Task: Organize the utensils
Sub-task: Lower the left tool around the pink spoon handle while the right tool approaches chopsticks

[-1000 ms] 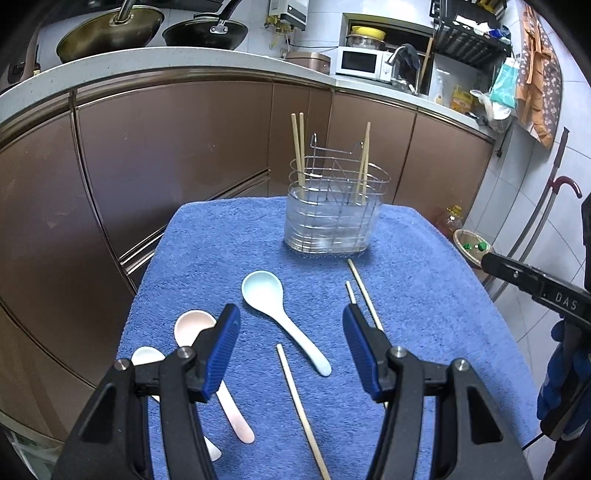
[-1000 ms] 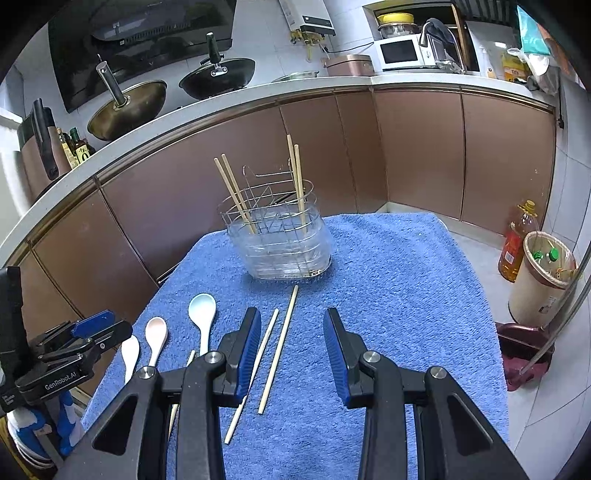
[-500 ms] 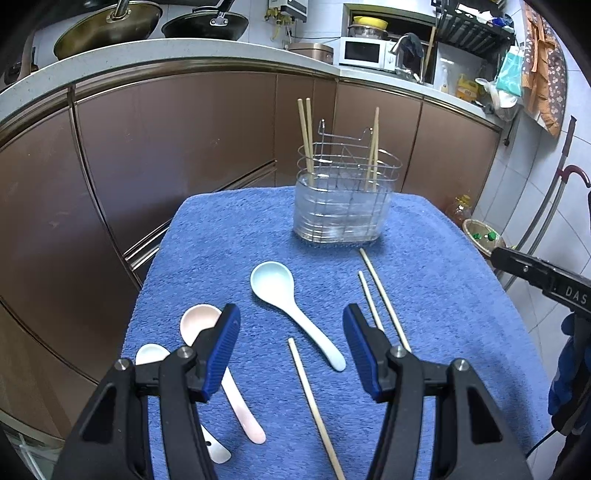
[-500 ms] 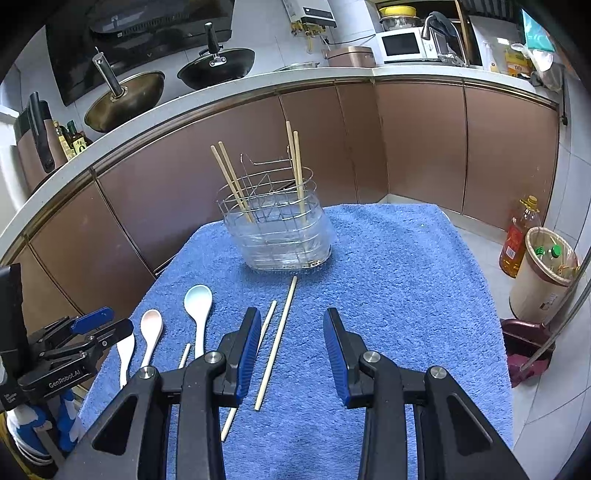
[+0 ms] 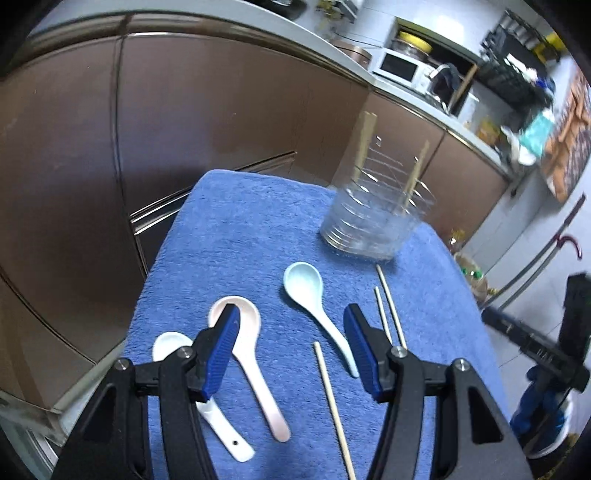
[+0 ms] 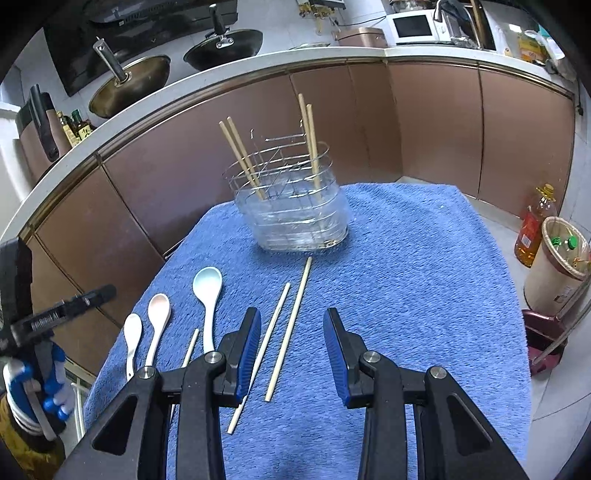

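On a blue towel (image 5: 236, 236) (image 6: 413, 266) lie a pale blue spoon (image 5: 308, 295) (image 6: 208, 291), a pink spoon (image 5: 255, 354) (image 6: 158, 317), a white spoon (image 5: 218, 417) (image 6: 132, 336) and three loose chopsticks (image 5: 332, 402) (image 6: 291, 325). A clear utensil holder with a wire rack (image 5: 373, 225) (image 6: 295, 214) stands at the towel's far end, with chopsticks upright in it. My left gripper (image 5: 291, 332) hovers open over the spoons, nothing between its fingers. Above the towel's near edge my right gripper (image 6: 291, 343) is open and empty, the two longer chopsticks lying under its gap.
Brown cabinet fronts curve behind the towel under a counter with woks (image 6: 221, 48) and a microwave (image 6: 413, 26). An oil bottle (image 6: 532, 229) and a bin (image 6: 557, 266) stand on the floor at the right. A gloved hand (image 6: 40, 384) holds the left gripper.
The left gripper has swung left and rolled; the holder now sits to the right in its view and the spoons are nearer its fingers. The right gripper has hardly moved.
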Tool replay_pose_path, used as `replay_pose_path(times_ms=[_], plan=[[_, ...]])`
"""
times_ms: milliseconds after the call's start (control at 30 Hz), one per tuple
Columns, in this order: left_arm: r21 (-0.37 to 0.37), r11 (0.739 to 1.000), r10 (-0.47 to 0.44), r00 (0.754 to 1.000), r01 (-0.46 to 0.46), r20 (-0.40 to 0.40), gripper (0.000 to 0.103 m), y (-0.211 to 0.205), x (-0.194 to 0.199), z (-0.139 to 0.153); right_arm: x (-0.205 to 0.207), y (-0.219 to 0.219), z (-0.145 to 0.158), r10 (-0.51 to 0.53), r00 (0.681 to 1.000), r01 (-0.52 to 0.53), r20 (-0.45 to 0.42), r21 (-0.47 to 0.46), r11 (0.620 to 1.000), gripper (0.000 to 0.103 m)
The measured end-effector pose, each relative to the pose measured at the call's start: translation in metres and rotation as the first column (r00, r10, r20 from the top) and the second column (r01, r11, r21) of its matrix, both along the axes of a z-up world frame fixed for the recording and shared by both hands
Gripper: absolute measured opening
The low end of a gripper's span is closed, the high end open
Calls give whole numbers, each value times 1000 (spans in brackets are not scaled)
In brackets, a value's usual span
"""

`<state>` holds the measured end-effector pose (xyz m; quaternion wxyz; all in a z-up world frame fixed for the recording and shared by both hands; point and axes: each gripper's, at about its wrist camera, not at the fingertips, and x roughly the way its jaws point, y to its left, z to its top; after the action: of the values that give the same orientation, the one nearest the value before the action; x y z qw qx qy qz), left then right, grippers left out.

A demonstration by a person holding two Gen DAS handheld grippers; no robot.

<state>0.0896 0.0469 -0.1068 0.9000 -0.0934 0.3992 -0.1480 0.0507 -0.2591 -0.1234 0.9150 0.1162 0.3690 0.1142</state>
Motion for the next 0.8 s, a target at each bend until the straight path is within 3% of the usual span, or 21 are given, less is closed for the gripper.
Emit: replay_pose_path(times_ms=[233, 367, 567, 800], plan=[[-101, 994, 18, 995, -28, -103, 53, 31, 19, -19, 9, 14, -10, 54, 998, -54, -37, 0, 999, 32], [-97, 995, 23, 987, -38, -159, 44, 36, 35, -36, 13, 25, -16, 90, 994, -91, -63, -4, 996, 30], [-66, 998, -6, 983, -6, -183, 34, 36, 54, -50, 18, 36, -22, 124, 988, -126, -94, -11, 992, 28], [-35, 999, -39, 972, 31, -234, 26, 33, 72, -67, 30, 55, -27, 175, 978, -179, -115, -31, 983, 27]])
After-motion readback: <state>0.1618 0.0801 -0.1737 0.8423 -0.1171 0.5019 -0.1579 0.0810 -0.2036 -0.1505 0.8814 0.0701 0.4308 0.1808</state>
